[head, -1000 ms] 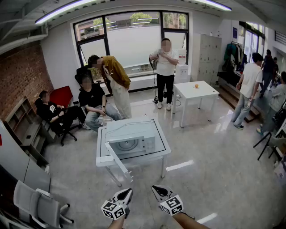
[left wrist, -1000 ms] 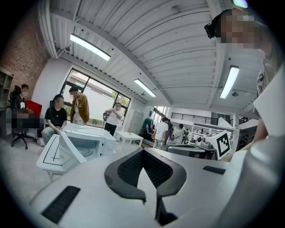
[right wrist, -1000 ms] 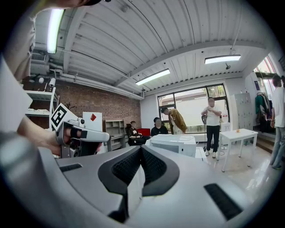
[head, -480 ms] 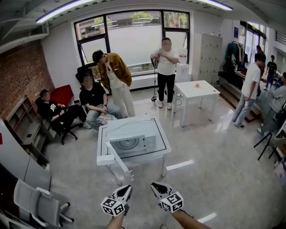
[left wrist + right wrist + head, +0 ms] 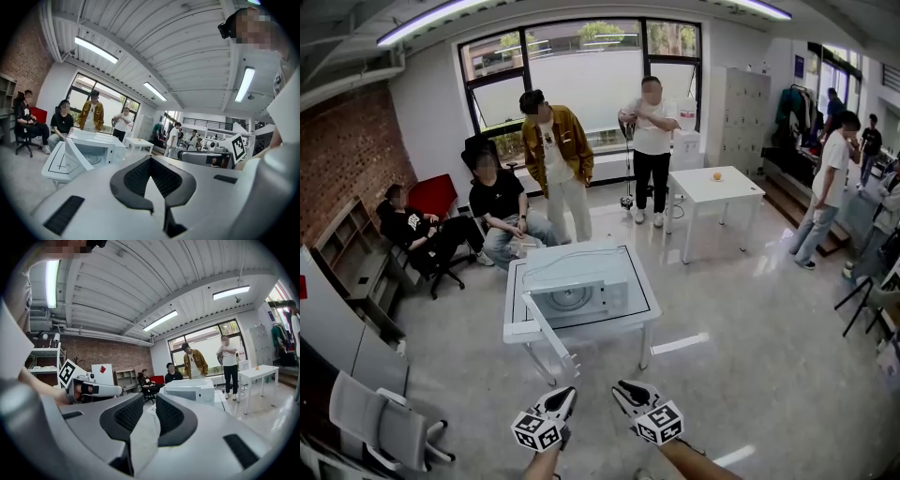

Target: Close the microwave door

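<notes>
The microwave (image 5: 577,289) sits mid-bench (image 5: 514,321), its door (image 5: 546,334) hanging open past the bench's front-left corner. Both claws are held well short of the front edge: left claw (image 5: 567,399) pressed together, empty; right claw (image 5: 622,387) slightly spread, empty.

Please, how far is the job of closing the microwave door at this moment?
Done: nothing. The door stands wide open, swung out from the microwave on the table. In hand: nothing. The left gripper, jaws together, and the right gripper, jaws apart, are empty and well short of it. Left: reach the door, push it shut.
</notes>
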Motion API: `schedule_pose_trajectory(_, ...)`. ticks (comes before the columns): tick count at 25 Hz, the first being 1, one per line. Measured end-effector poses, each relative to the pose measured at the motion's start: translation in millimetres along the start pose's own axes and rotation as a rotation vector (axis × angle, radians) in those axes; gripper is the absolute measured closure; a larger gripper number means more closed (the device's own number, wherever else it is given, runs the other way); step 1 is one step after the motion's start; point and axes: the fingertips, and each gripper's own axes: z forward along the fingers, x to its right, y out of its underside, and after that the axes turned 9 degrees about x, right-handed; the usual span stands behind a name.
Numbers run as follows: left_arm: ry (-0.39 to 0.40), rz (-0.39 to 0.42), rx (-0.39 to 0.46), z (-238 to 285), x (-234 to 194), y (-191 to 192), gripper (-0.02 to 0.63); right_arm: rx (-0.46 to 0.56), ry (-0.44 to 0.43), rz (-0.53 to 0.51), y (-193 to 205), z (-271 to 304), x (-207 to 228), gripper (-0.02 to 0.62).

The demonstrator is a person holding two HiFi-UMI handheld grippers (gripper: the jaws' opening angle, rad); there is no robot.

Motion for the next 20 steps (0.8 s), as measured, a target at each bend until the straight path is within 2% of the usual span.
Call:
schedule_pose_trajectory(12, -0.087, 0.028, 0.021, 10, 8, 7, 0.606, -0.002, -0.081, -0.02, -4, -8, 17, 0.526)
schedule_pose_trajectory(20, -0.18, 0.02, 0.065, 15, 2, 12, 0.604, -0.009, -0.122, -0.009, 3, -14, 38, 0.526)
